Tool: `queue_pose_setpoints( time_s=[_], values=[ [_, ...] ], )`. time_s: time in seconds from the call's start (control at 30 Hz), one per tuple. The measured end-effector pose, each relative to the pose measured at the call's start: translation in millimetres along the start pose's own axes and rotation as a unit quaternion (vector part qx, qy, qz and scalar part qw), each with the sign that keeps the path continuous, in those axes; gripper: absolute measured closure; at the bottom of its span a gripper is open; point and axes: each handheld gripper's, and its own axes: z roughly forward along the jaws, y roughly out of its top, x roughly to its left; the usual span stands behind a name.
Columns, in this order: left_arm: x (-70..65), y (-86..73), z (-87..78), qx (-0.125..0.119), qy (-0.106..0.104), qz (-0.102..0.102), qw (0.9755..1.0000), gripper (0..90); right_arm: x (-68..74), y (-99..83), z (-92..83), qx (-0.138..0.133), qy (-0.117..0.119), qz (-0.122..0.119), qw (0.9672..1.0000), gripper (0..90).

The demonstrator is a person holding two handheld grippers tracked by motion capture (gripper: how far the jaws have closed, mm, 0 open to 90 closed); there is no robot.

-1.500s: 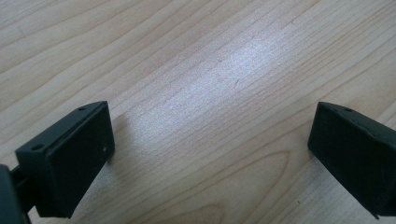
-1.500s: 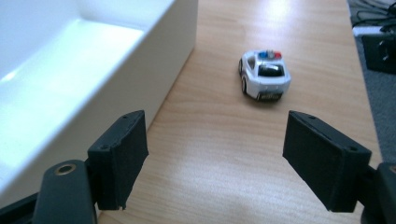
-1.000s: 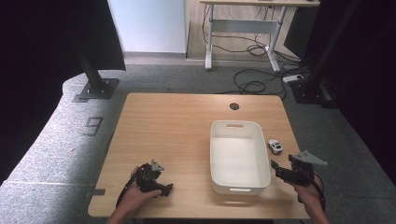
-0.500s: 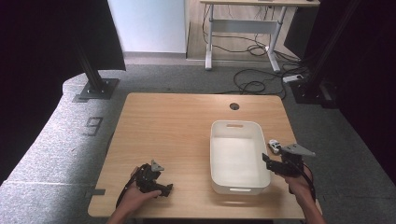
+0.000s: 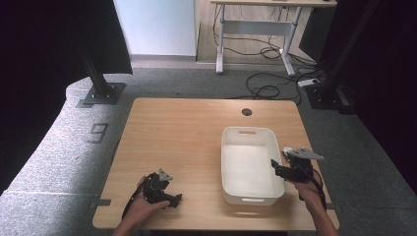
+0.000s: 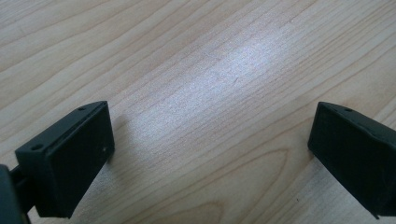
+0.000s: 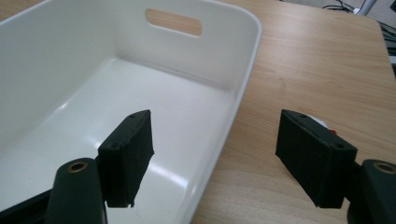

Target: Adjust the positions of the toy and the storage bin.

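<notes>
A white plastic tub [image 5: 247, 131] stands empty on the right half of the wooden table [image 5: 182, 128]. My right gripper [image 5: 276, 168] is open at the tub's right wall. In the right gripper view its jaws straddle that wall [image 7: 246, 79]: one jaw hangs over the tub's floor, the other over the bare wood outside, with nothing between the right gripper [image 7: 215, 140] jaws but the rim. A small white object with a red spot [image 7: 325, 123] peeks out behind the outer jaw. My left gripper [image 5: 172, 198] lies low on the table near the front left, open [image 6: 210, 135] over bare wood.
The tub has a handle slot [image 7: 173, 21] in its far end wall. A round cable hole [image 5: 247, 112] sits near the table's far edge. Dark curtains, black stands and floor cables surround the table.
My right gripper has moved forward and left, from beside the tub to astride its right wall, and now covers most of the small white object. The left gripper has stayed put.
</notes>
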Motion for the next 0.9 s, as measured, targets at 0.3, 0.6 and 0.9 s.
queue_pose_setpoints(
  time_s=[0.3, 0.6, 0.9],
  values=[
    [-0.3, -0.2, -0.1, 0.000, 0.000, 0.001, 1.0000, 0.6, 7.3, -3.0, 10.5, 0.018, 0.007, -0.001, 0.9998, 35.3],
    [-0.3, -0.2, -0.2, 0.001, -0.001, 0.001, 1.0000, 0.6, 2.5, -1.8, 8.5, 0.010, 0.021, 0.013, 0.9997, 47.1],
    [-0.4, -0.2, -0.2, 0.001, -0.001, 0.002, 1.0000, 0.6, -11.1, -5.5, 4.1, 0.001, 0.014, 0.001, 0.9999, 47.9]
  ],
)
